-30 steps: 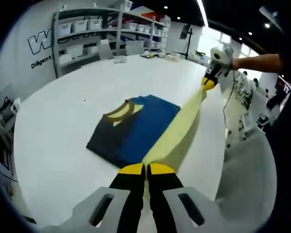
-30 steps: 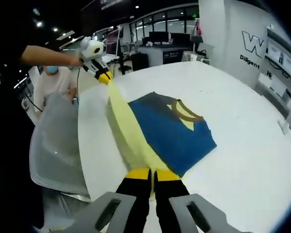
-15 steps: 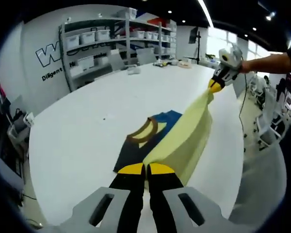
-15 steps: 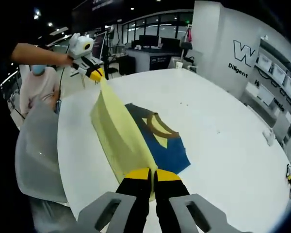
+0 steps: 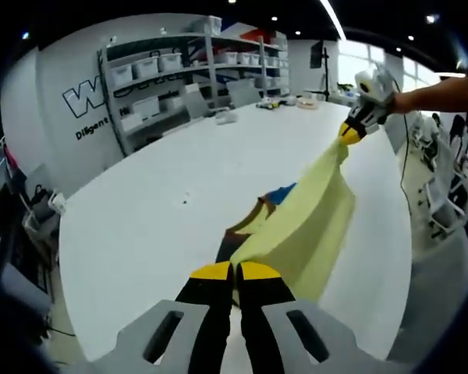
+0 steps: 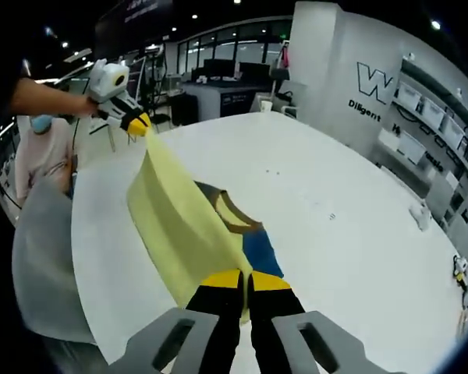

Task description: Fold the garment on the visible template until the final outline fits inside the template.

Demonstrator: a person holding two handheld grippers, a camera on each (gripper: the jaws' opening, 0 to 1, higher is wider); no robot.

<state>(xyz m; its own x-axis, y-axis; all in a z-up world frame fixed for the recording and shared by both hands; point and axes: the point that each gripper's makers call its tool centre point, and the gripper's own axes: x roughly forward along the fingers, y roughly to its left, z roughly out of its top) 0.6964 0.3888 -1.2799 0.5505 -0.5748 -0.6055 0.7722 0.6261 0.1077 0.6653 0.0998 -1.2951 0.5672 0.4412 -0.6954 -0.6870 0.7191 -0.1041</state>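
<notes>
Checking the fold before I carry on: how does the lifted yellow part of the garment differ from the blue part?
The yellow part hangs in the air, stretched between the left gripper and the right gripper; the blue part lies flat on the white table. The yellow part shows as a broad sheet, while the blue part is a small patch beside the brown collar, mostly hidden behind it. Both belong to one garment.

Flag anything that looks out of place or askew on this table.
Nothing looks damaged or spilled. The garment is lifted by its yellow edge, stretched between the left gripper and right gripper, with the rest on the white table. No template is discernible.
</notes>
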